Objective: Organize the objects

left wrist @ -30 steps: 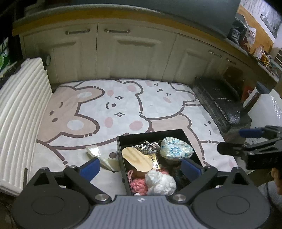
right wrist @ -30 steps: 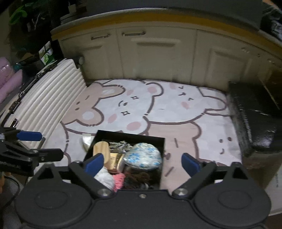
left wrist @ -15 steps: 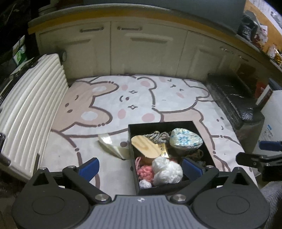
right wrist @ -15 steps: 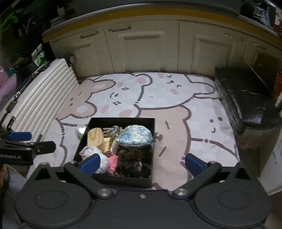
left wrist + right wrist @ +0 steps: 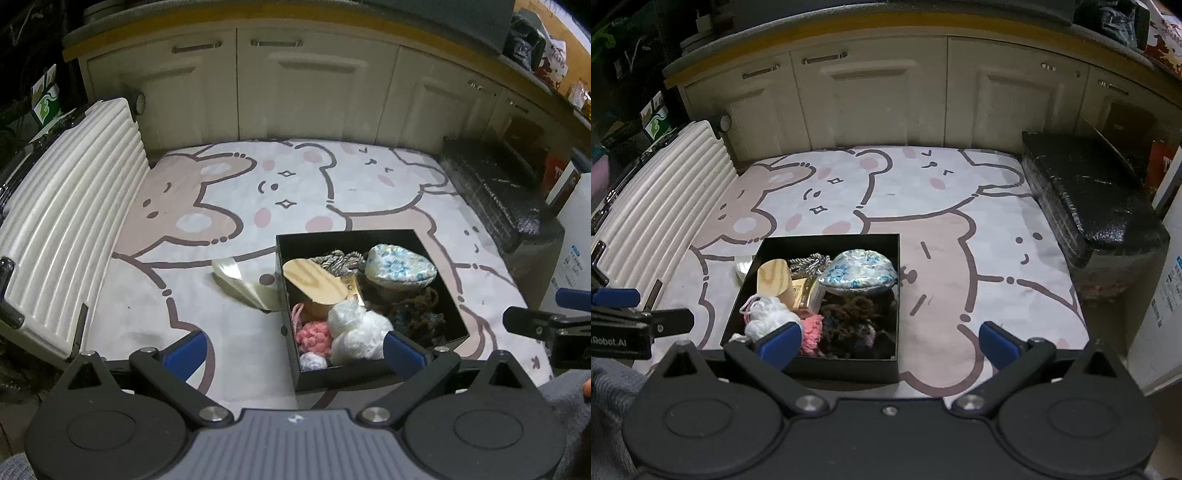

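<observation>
Black box (image 5: 369, 373) on the bear-print mat (image 5: 229, 192): holds my gathered oddments, floral pouch (image 5: 400, 265) uppermost. One cream piece (image 5: 243, 282) lies outside, just beside it. My left gripper (image 5: 293, 350) and right gripper (image 5: 890, 341): fingers spread, holding nothing.

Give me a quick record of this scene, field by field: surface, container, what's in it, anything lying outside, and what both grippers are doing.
surface: bear-print mat
container: black box, open top
contents: wooden scoop, blue floral pouch, white yarn balls, pink yarn, dark yarn
outside box: cream ribbon, on the mat left of it
left gripper: jaws open, empty
right gripper: jaws open, empty
</observation>
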The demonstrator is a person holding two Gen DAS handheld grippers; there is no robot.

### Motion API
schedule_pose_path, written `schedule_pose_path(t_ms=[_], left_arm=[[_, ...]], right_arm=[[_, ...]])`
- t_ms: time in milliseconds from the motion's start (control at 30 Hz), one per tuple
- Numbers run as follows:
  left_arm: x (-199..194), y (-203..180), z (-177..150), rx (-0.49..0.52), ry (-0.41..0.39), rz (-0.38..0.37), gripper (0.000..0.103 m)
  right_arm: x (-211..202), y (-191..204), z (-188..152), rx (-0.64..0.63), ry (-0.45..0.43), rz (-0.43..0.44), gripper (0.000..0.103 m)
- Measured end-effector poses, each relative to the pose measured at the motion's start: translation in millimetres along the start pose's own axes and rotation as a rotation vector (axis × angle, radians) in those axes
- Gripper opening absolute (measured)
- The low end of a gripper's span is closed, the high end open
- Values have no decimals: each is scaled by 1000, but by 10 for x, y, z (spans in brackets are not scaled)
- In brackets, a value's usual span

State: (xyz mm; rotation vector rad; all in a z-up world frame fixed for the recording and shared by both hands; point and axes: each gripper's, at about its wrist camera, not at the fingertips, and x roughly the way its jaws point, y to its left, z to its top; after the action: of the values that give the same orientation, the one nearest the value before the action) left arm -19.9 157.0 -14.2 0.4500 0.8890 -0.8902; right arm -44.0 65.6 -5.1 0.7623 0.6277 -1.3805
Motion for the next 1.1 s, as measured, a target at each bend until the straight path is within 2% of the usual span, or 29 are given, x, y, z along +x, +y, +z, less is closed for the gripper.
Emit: schedule_pose_path(t_ms=[300, 1100], left_arm=[[25, 32, -17, -5, 2, 12, 101], [28, 47, -22, 2, 4, 11, 101]], right_arm=[[75, 3, -6, -3, 17, -28, 103], [92, 6, -24, 6, 25, -29, 103]])
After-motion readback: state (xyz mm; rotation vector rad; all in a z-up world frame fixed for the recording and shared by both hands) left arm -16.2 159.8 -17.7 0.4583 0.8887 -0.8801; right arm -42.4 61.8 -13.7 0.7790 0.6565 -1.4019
